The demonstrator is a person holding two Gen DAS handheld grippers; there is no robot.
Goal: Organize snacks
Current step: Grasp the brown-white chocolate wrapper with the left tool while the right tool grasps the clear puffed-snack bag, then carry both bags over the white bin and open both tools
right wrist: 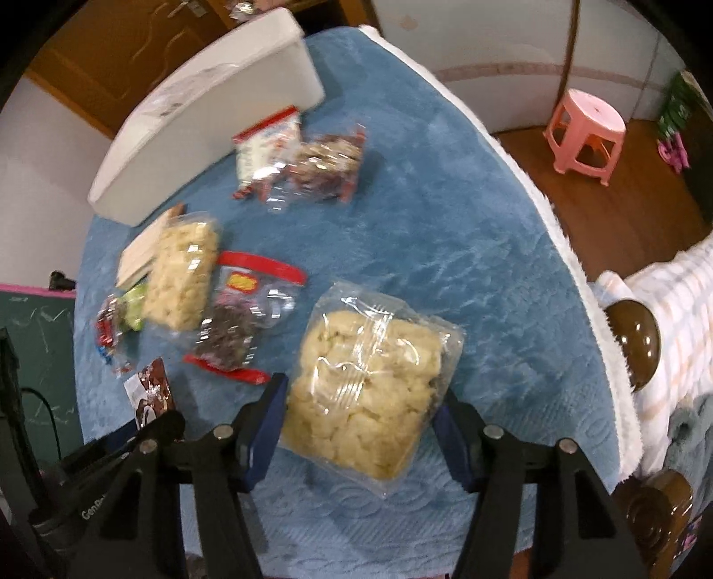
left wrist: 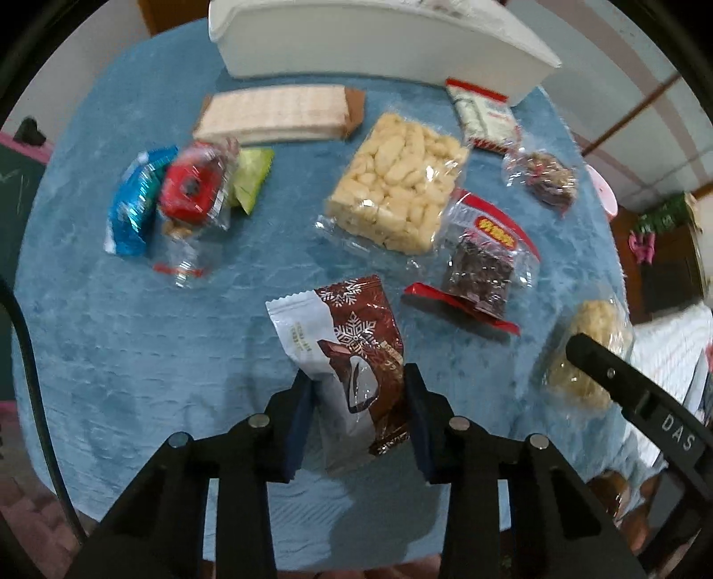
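Two claws work over a blue-covered surface (left wrist: 133, 356) strewn with snack packets. In the left wrist view, the left claw (left wrist: 358, 401) sits at the bottom centre, its blue pads on either side of a brown-and-white snowflake packet (left wrist: 347, 356) and touching its lower edges, so it is closed on that packet. Above it, mid-frame, lies a clear bag of pale puffed sticks (left wrist: 396, 182), and just right of that a red-trimmed bag of dark pieces (left wrist: 483, 262). A wafer pack (left wrist: 278, 113) lies near the top, just below a white bin (left wrist: 379, 40). At the left sit a blue wrapper (left wrist: 133, 205), a red candy packet (left wrist: 191, 187) and a green packet (left wrist: 252, 178), bunched together. A red-and-white packet (left wrist: 485, 111) and a small clear bag of dark nuts (left wrist: 546, 178) lie at the upper right.

In the right wrist view, the right claw (right wrist: 363, 427) stands wide at the bottom centre, its pads flanking a clear bag of pale puffed snack (right wrist: 370, 392); whether they press it I cannot tell. A pink stool (right wrist: 586, 129) stands on the floor at the upper right.
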